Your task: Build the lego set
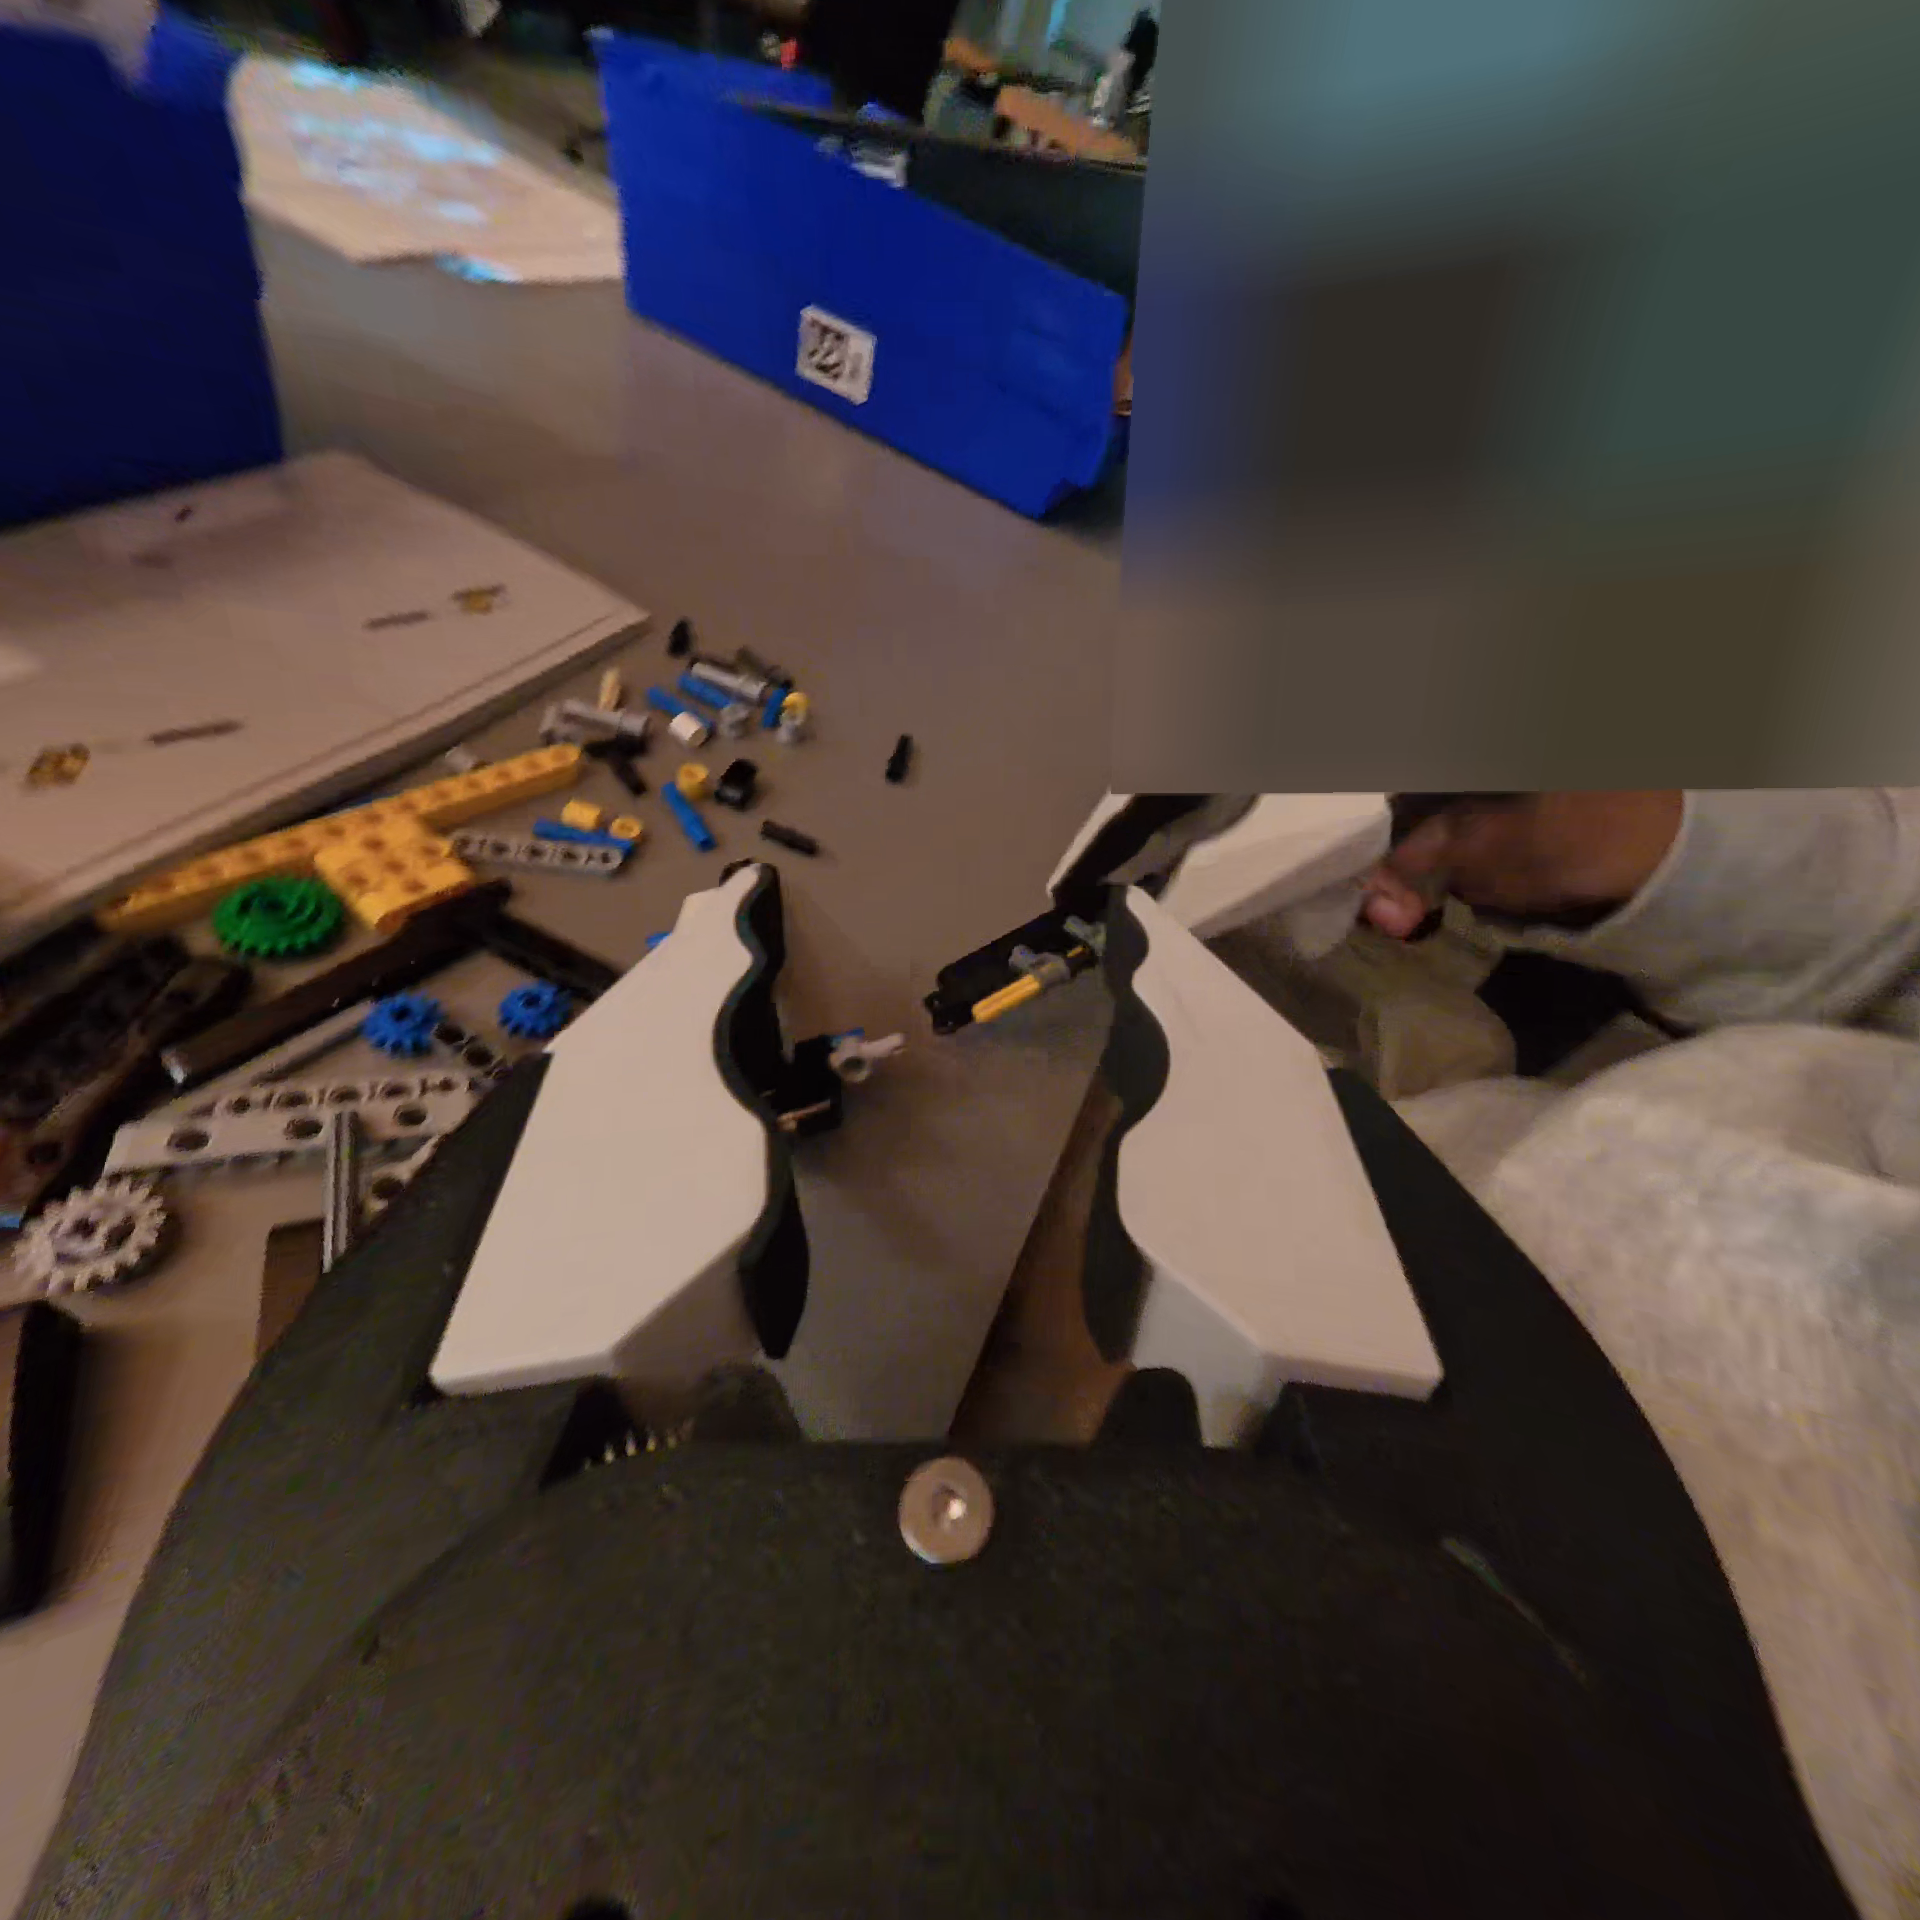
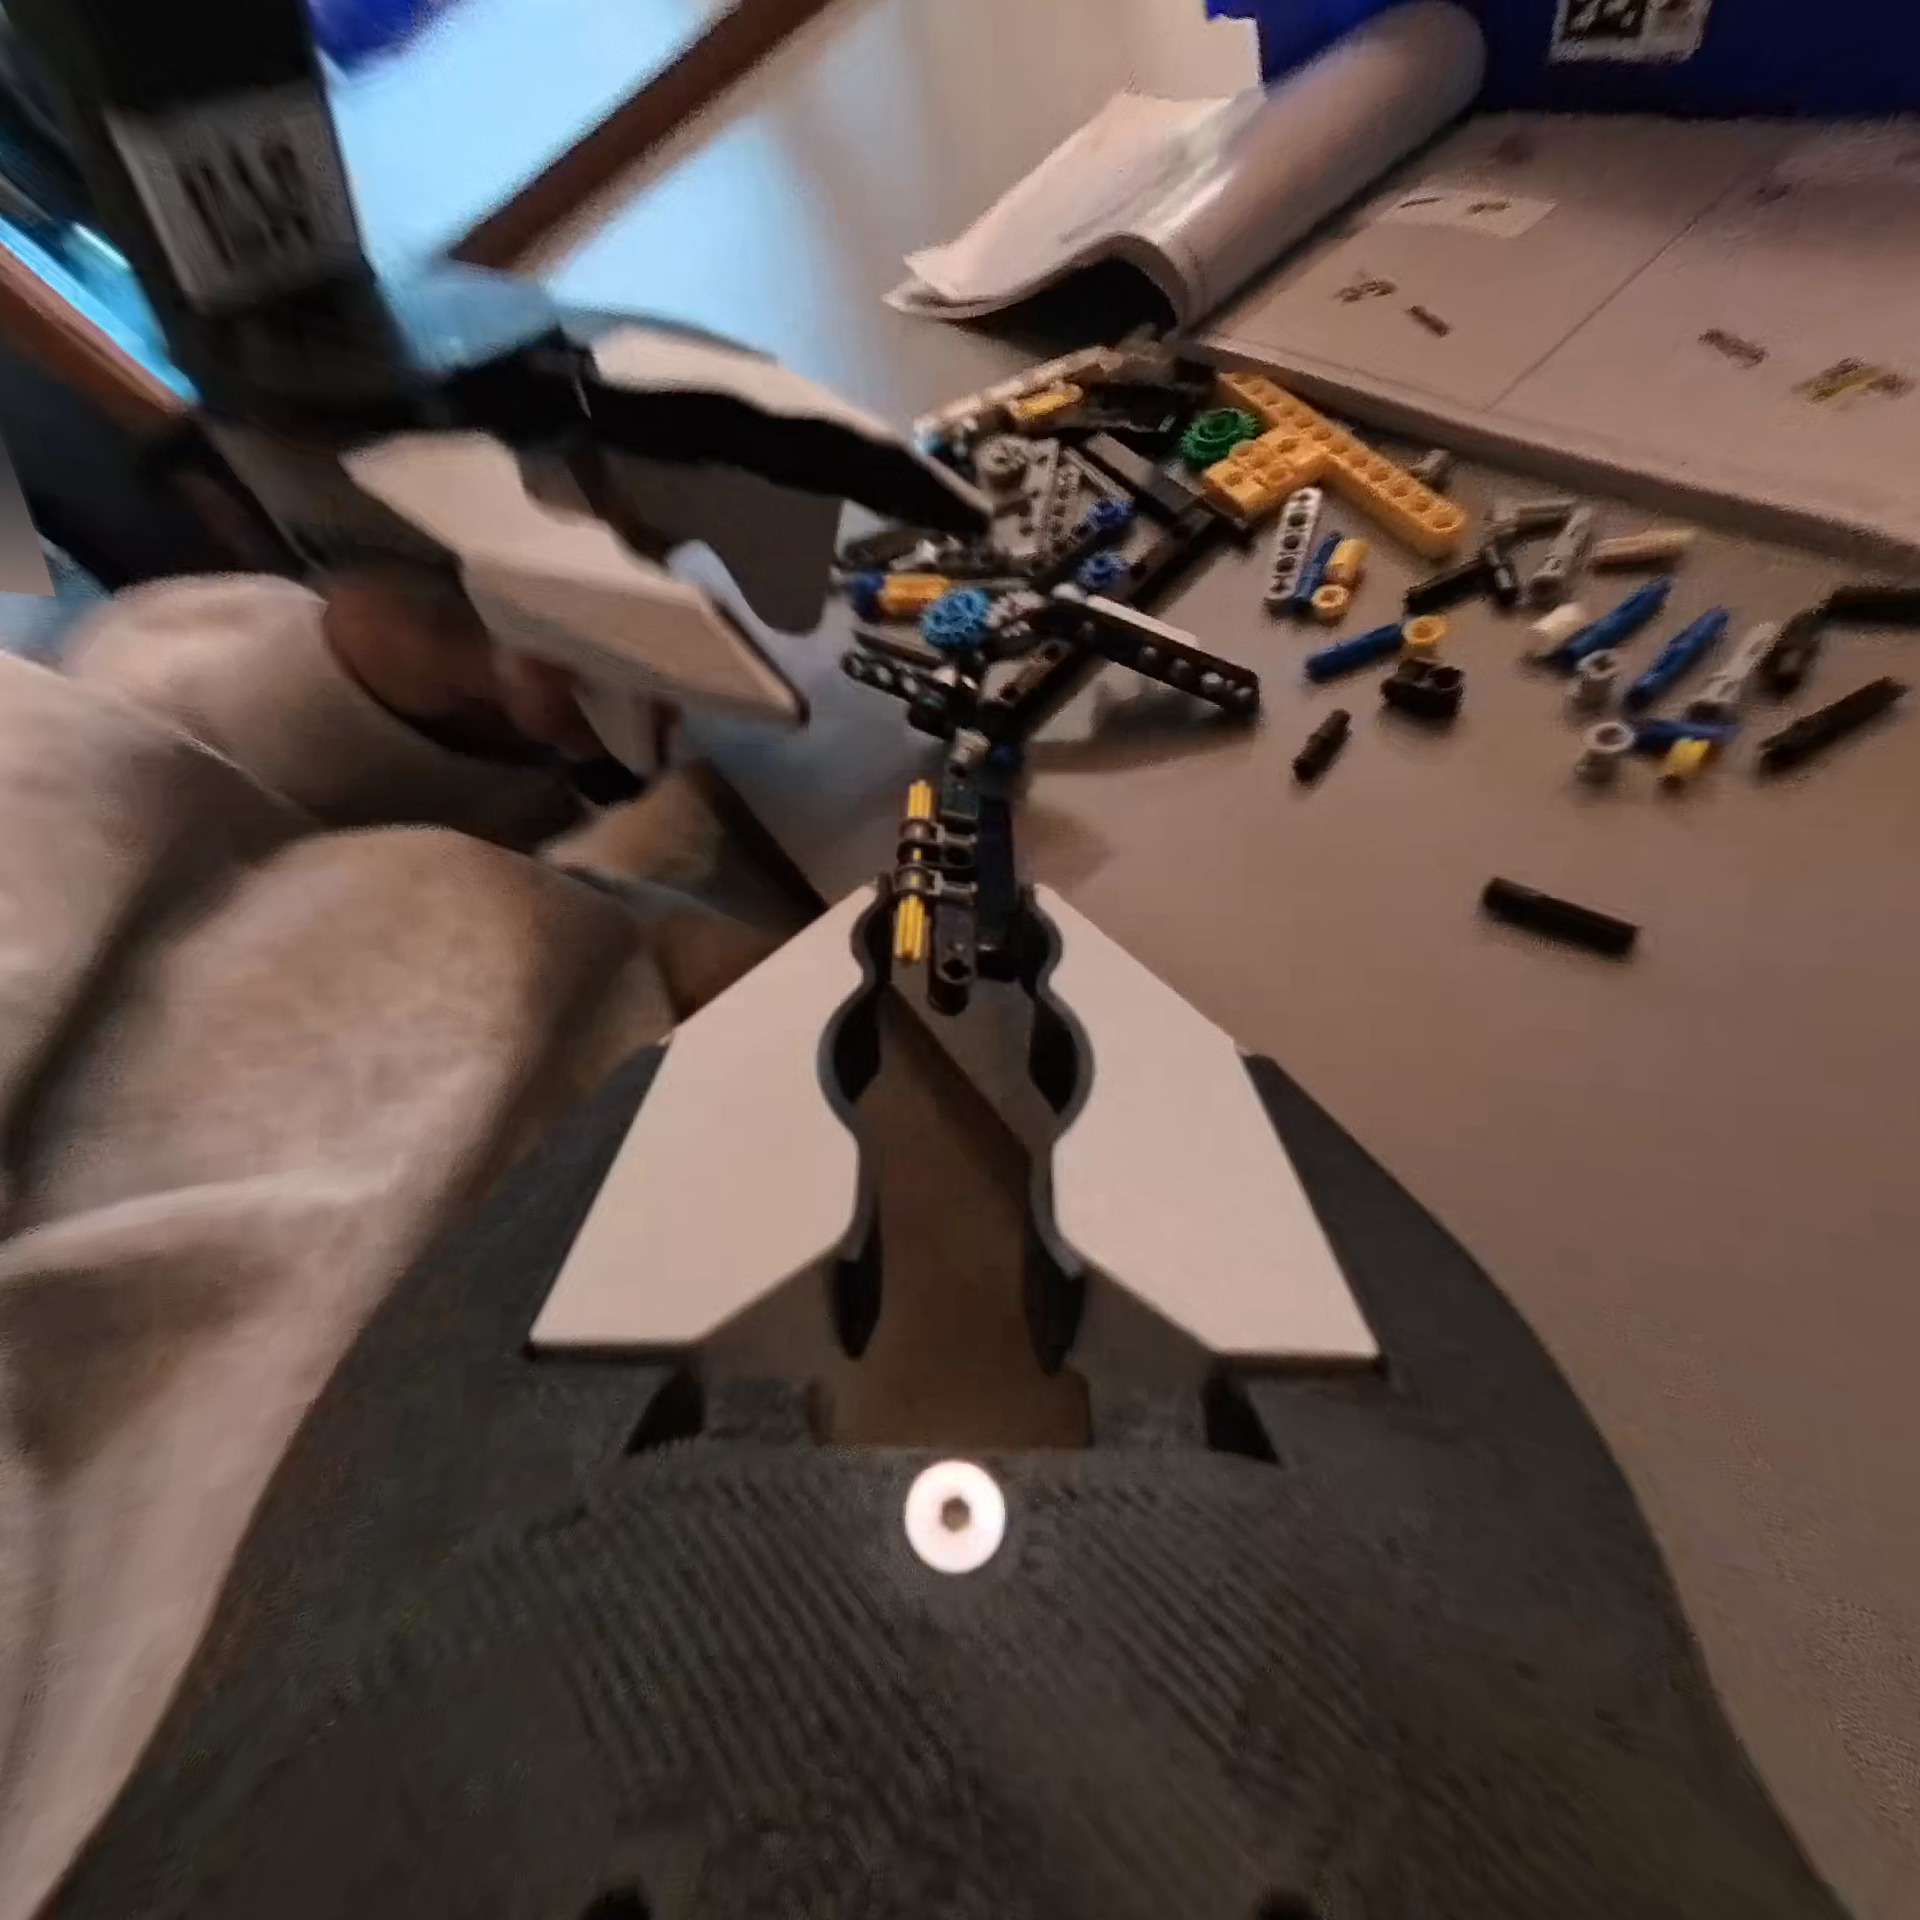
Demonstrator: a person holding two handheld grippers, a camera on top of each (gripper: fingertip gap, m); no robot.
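Observation:
My left gripper (image 1: 940,888) is open, its jaws wide apart above the grey floor. A small black piece with a grey connector and a blue pin (image 1: 831,1070) sits against the inner pad of its left finger, not clamped. My right gripper (image 2: 956,914) is shut on a slim black beam assembly with a yellow axle (image 2: 940,894) and holds it pointing forward, off the floor. In the left wrist view that assembly (image 1: 1003,982) hangs just ahead of my right-hand finger. One finger (image 2: 623,613) of the left gripper shows blurred in the right wrist view.
Loose parts lie on the floor: a yellow plate build (image 1: 364,842), a green gear (image 1: 278,916), blue gears (image 1: 400,1023), grey beams (image 1: 301,1117), blue pins (image 2: 1673,649). An open instruction booklet (image 1: 260,644) lies left, blue bins (image 1: 862,281) stand behind. A person's sleeve (image 1: 1766,904) is at the right. The grippers' ends are close to 5 centimeters from one another.

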